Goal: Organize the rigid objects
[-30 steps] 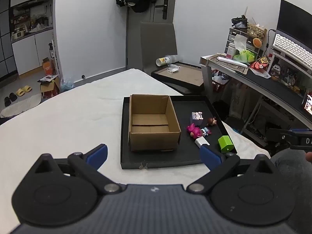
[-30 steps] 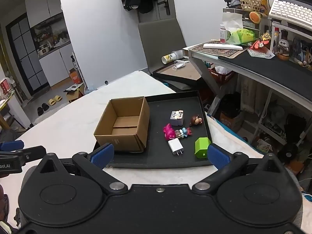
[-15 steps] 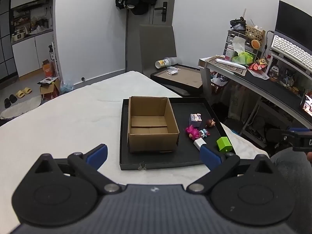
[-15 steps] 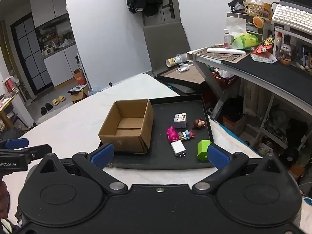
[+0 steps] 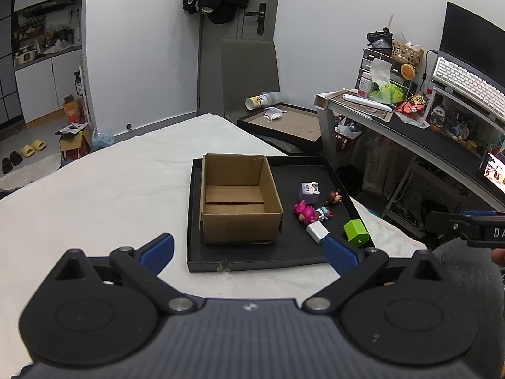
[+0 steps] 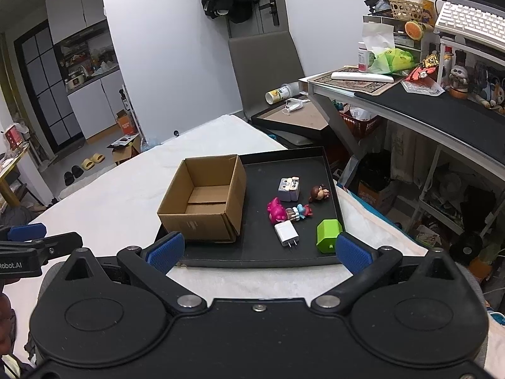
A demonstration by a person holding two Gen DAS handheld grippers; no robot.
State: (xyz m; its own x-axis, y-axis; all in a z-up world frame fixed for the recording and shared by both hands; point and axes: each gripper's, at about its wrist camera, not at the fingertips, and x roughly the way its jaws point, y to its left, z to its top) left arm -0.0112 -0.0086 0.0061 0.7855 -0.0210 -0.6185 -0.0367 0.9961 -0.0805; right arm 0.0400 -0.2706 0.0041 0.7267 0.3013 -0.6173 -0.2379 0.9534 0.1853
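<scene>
Hovering with blue-padded fingers spread, the left claw (image 5: pixel 247 248) and right claw (image 6: pixel 259 250) face a black tray (image 6: pixel 329 170) on white bedding; an open corrugated cardboard box (image 6: pixel 205 202) sits at nine o'clock, a white charger (image 6: pixel 286 233) and green block (image 6: pixel 328 235) at four.

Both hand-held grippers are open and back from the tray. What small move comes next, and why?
Probably ease the right hand-held gripper forward and down toward the green block. It is the nearest loose item on the black tray, on that gripper's side. The cardboard box is empty and nothing is held; the left hand-held gripper faces the box.
</scene>
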